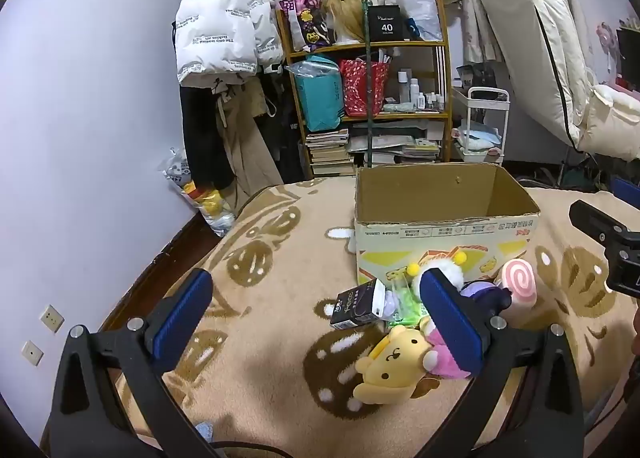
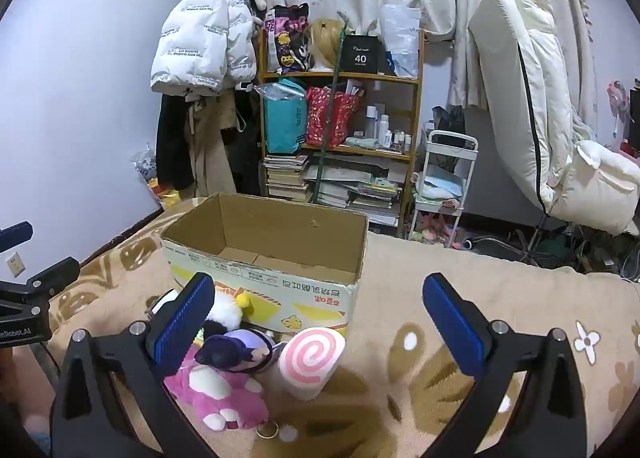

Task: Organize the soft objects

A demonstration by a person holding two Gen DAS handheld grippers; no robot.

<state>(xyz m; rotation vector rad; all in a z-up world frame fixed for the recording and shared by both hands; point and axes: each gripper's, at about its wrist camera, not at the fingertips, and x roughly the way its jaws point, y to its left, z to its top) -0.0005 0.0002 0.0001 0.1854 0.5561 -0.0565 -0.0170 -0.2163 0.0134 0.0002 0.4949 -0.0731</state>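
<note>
An empty cardboard box (image 1: 440,218) (image 2: 264,258) stands open-topped on the beige patterned blanket (image 1: 272,330). In front of it lies a heap of soft toys: a yellow bear-like plush (image 1: 390,366), a pink plush (image 2: 216,390), a purple-haired doll (image 2: 236,350), a pink swirl roll cushion (image 1: 518,284) (image 2: 310,358) and a white fluffy toy with yellow pompoms (image 1: 444,268). A dark small carton (image 1: 358,308) lies beside them. My left gripper (image 1: 316,322) is open, hovering left of the heap. My right gripper (image 2: 316,322) is open above the swirl cushion, holding nothing.
Behind the bed stand a wooden shelf (image 1: 368,46) full of bags, books and bottles, a coat rack with a white puffer jacket (image 1: 224,18), a white trolley (image 2: 444,186) and a folded white mattress (image 2: 532,106). The bed's left edge (image 1: 160,258) drops to a dark floor.
</note>
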